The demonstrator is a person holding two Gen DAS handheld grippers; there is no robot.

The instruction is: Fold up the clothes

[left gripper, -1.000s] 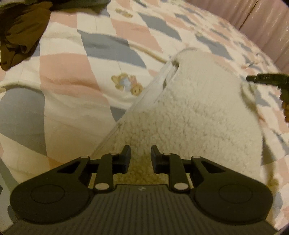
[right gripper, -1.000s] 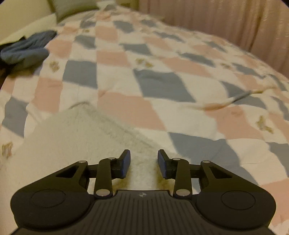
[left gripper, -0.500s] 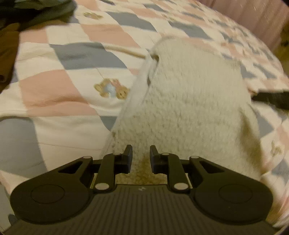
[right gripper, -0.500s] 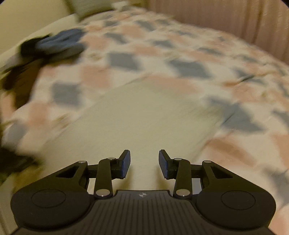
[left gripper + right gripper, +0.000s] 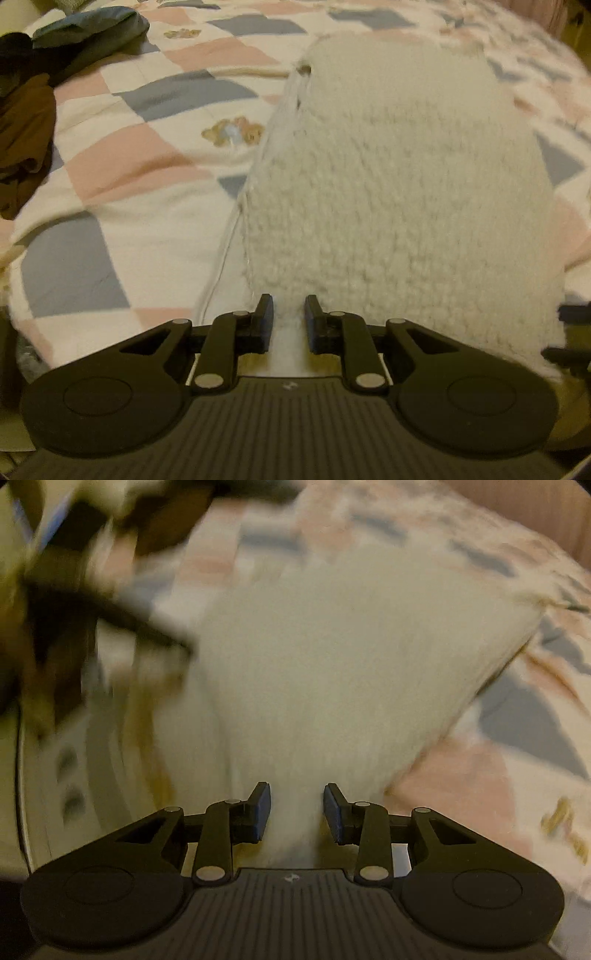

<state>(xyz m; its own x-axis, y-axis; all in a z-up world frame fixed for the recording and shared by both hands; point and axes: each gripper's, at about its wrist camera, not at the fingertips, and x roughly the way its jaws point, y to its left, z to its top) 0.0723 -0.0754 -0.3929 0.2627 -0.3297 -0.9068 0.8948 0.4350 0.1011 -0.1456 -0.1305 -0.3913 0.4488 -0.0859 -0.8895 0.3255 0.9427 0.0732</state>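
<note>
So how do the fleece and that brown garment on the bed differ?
The fleece is cream and fuzzy; the brown garment is dark and smooth. The fleece runs between the left tongs, while the brown garment lies crumpled and untouched at the quilt's edge. Both rest on the quilt.

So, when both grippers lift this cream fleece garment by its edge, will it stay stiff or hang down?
The fleece garment will probably hang and drape: it already sags over the quilt. Its thick pile suggests bulk yet modest weight. The fuzzy surface should resist slipping from the left gripper and the right gripper.
</note>
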